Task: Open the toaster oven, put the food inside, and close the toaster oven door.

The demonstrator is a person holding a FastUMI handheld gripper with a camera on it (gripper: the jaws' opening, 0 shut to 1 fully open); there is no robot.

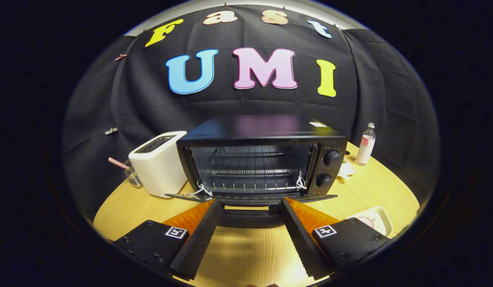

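Gripper (250, 205): fingers spread apart, nothing between them.
Toaster oven (262, 159): at 12 o'clock, door (250, 198) dropped flat just beyond the fingertips.
Toaster (159, 163): at 10 o'clock.

Gripper (250, 207) jaws spread, empty, before the toaster oven (262, 159), its door (250, 198) down.

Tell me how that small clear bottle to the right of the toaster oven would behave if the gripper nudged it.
The bottle stands tall and narrow on the table, so it would probably tip rather than slide. Once down, its round body would likely roll. It looks like light plastic. The gripper is open, its fingers pointing at the toaster oven and its lowered door.
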